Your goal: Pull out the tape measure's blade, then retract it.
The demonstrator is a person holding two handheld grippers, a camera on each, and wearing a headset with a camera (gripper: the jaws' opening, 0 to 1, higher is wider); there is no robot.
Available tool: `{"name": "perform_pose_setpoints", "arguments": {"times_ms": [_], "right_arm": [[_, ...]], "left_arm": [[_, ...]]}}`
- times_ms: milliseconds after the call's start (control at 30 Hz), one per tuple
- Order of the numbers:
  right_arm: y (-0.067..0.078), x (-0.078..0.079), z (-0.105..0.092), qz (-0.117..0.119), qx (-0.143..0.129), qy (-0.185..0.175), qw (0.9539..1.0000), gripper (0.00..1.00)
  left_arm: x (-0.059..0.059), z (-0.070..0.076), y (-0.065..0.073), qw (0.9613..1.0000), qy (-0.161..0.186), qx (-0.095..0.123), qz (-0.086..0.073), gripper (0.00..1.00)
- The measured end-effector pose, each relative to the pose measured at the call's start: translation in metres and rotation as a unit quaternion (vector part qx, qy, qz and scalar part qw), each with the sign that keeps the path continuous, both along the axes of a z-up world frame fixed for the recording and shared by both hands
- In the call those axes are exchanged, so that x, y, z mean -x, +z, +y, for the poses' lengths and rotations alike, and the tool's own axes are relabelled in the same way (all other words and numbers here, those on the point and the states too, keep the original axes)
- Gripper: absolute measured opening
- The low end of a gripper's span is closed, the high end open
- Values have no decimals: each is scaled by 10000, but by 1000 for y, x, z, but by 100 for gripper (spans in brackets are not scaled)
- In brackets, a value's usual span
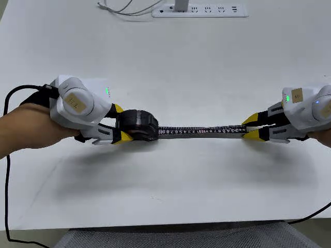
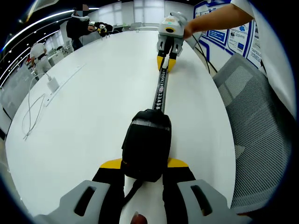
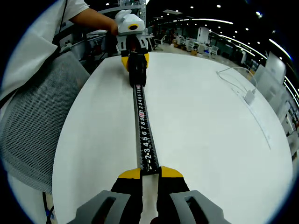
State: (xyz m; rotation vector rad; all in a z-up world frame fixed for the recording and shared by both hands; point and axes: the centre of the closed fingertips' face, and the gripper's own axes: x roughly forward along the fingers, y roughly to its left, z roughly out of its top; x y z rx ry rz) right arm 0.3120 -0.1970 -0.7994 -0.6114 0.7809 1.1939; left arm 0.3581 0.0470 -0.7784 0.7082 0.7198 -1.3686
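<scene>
Pull-out step, blade extended. The left gripper (image 1: 123,127) is clamped on the case (image 1: 138,125). The right gripper (image 1: 252,127) pinches the tip of the blade (image 1: 201,131), which runs straight between them just above the white table (image 1: 170,62). The next move is probably retraction: ease the right gripper toward the case so the blade reels in without snapping. A power strip (image 1: 201,10) lies at the far edge, and a mesh chair (image 2: 252,102) stands beside the table in an open office.

On the blade (image 3: 145,140) — numerals 2 to 9 legible — farther ones blurred.
</scene>
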Motion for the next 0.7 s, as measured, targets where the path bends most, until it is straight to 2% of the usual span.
{"name": "perform_pose_setpoints", "arguments": {"times_ms": [467,700], "right_arm": [[0,2,-22,66,146,-49,9999,6],[-1,4,-27,95,198,-59,9997,6]], "left_arm": [[0,0,0,10000,1,14,3,26],[0,0,1,10000,2,6,-6,26]]}}
